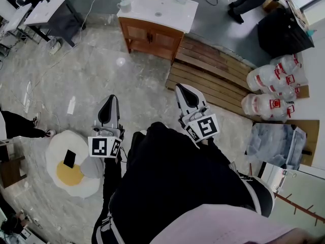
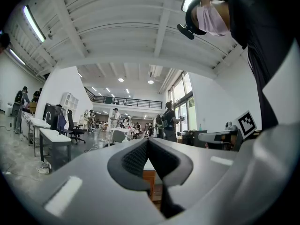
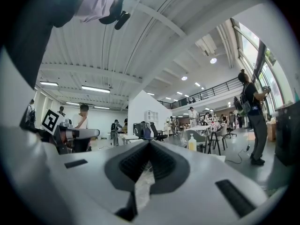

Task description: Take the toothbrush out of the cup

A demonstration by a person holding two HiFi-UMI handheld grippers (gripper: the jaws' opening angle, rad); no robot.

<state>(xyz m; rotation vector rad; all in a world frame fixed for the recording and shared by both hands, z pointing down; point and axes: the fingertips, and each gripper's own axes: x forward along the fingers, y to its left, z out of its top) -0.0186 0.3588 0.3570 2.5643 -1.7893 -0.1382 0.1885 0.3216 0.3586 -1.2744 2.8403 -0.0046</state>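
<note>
A pale cup [image 1: 124, 5] stands on the white top of a wooden washstand [image 1: 152, 37] far ahead of me; I cannot make out a toothbrush in it at this distance. My left gripper [image 1: 108, 101] is held level over the floor, well short of the washstand, with its jaws together and nothing between them. My right gripper [image 1: 184, 90] is beside it, also level, shut and empty. In the left gripper view, the left gripper [image 2: 147, 139] shows its dark pads meeting. The right gripper view has the right gripper [image 3: 149, 142] closed at the tip, with the hall beyond it.
A wooden pallet [image 1: 213, 78] lies right of the washstand, with large water jugs [image 1: 271, 88] beyond it. An egg-shaped rug [image 1: 71, 164] lies on the floor at my left. Desks [image 1: 48, 9], cables and standing people [image 1: 249, 1] surround the area.
</note>
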